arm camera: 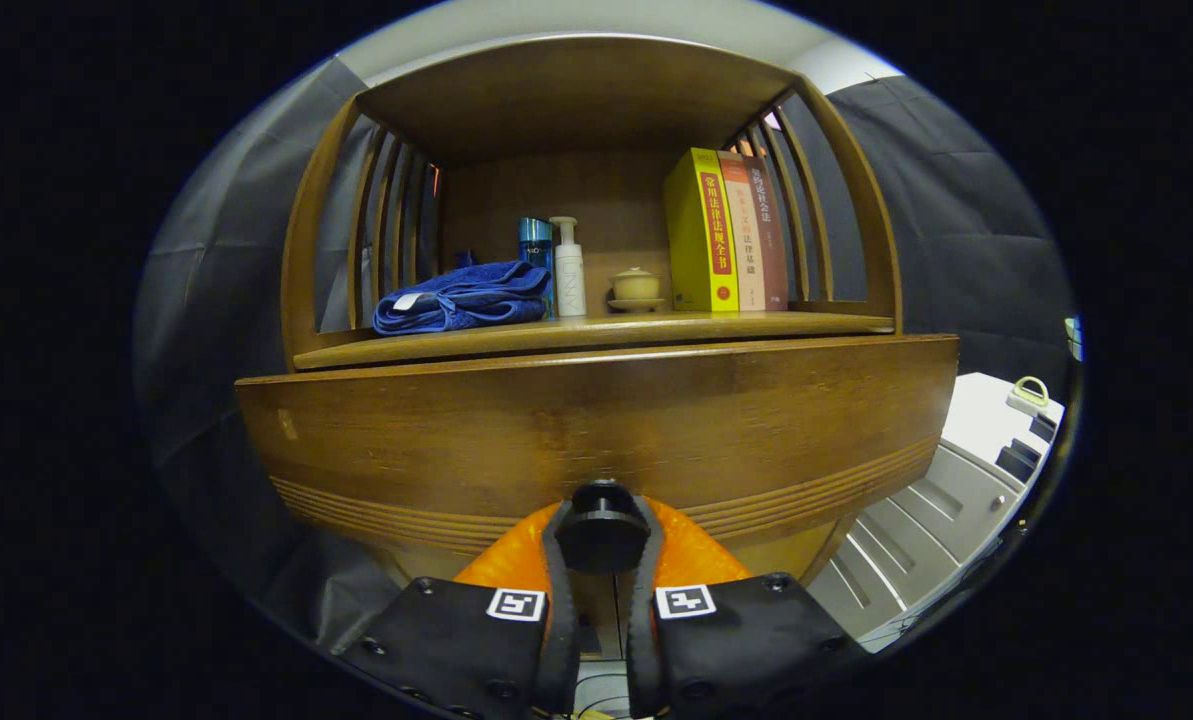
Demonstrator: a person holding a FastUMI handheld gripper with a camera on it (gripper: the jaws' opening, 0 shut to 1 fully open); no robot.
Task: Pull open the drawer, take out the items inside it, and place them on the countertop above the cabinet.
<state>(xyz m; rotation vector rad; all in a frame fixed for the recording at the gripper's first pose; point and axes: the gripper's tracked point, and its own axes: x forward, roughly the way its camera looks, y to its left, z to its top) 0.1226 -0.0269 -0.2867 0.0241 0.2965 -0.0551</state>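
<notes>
Drawer (596,430) knob (602,535) sits pinched between the level, forward-pointing tool (602,545) fingers.

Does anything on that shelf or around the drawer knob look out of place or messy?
Nothing stands out. The blue towel lies folded, the bottles and books stand upright, and the gripper fingers sit either side of the knob.

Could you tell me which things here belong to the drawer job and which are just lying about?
Job:
- tongs, shut on the drawer knob
- drawer front
- countertop

Lying about:
- blue towel
- blue bottle
- white pump bottle
- lidded cup
- books
</notes>
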